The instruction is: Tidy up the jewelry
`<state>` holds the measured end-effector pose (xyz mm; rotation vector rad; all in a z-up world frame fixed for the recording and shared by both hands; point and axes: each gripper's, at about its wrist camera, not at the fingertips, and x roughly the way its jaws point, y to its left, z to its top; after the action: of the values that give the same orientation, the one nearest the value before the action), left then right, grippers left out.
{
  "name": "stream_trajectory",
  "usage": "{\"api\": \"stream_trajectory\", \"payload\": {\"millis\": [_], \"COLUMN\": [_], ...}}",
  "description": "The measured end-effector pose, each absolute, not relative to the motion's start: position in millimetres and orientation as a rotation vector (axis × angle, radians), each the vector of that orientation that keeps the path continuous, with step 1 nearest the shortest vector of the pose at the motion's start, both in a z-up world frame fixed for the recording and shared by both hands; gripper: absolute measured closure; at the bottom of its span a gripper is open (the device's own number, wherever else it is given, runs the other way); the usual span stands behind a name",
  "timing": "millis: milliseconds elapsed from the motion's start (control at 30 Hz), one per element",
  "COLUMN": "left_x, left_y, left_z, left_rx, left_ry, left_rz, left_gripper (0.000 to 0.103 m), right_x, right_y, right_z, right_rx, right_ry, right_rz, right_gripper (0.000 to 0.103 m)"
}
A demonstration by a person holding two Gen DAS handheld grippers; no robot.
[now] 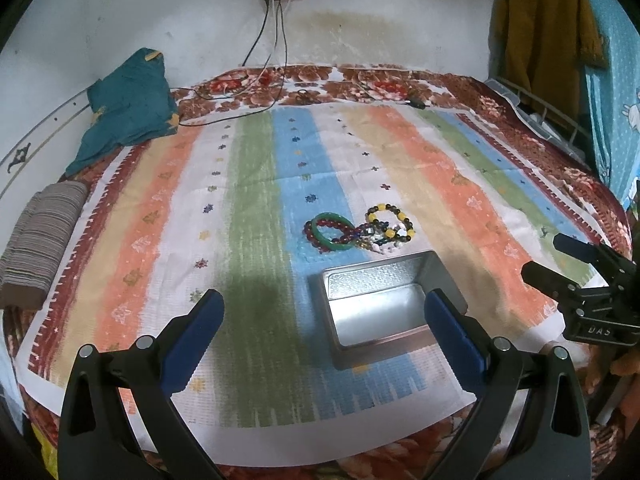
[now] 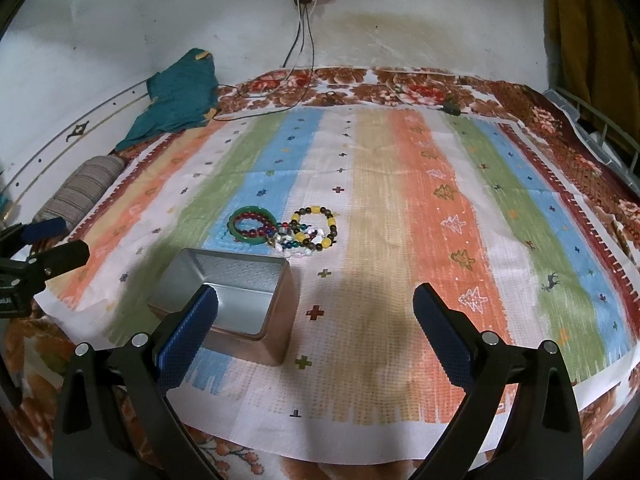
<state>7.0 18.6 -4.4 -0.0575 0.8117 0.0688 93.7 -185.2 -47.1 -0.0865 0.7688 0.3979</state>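
A heap of bracelets lies on the striped cloth: a green bangle [image 1: 330, 236] [image 2: 250, 227] over a dark red bead bracelet [image 1: 320, 227], a yellow-and-brown bead bracelet [image 1: 394, 222] [image 2: 320, 226], and white and blue beads between them. An open, empty metal tin [image 1: 380, 304] [image 2: 236, 300] stands just in front of the heap. My left gripper [image 1: 324, 320] is open and empty, near side of the tin. My right gripper [image 2: 316, 316] is open and empty, right of the tin; it also shows in the left wrist view [image 1: 560, 256].
The striped cloth [image 2: 400, 220] covers a floral blanket on a bed. A teal cloth [image 1: 128, 104] and a striped bolster [image 1: 40, 240] lie at the left. Charger cables [image 1: 276, 60] hang from a wall socket onto the far edge. A metal rail [image 1: 552, 116] runs at the right.
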Motion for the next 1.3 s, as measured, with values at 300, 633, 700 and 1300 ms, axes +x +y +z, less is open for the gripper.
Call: {"api": "stream_trajectory", "payload": {"millis": [300,633,700,1300], "left_x": [8.9,16.8,18.4,62.6], "left_y": [22.0,20.1,19.6,16.8], "left_z": [-6.2,-10.6,-11.5,-18.3], "left_rx": [-0.065,-0.050,-0.045,0.015], "left_ry": [0.822,0.835,0.838,0.895], "left_rz": [0.089,0.107,0.109,0.132], "left_gripper": [0.005,0.005,0.005,0.005], "right_x": [95.8,100.6,100.4,141.1], "right_y": [-186.1,-183.2,-183.7,-174.1], "right_z": [-49.2,-51.0,-51.6,-57.1], "right_rx": [-0.084,-0.084,-0.081,-0.096], "right_ry": [0.773,0.778,0.780,0.850], "right_rz": [0.401,0.402,0.401,0.378], "right_gripper": [0.004,0.004,0.004,0.004]}}
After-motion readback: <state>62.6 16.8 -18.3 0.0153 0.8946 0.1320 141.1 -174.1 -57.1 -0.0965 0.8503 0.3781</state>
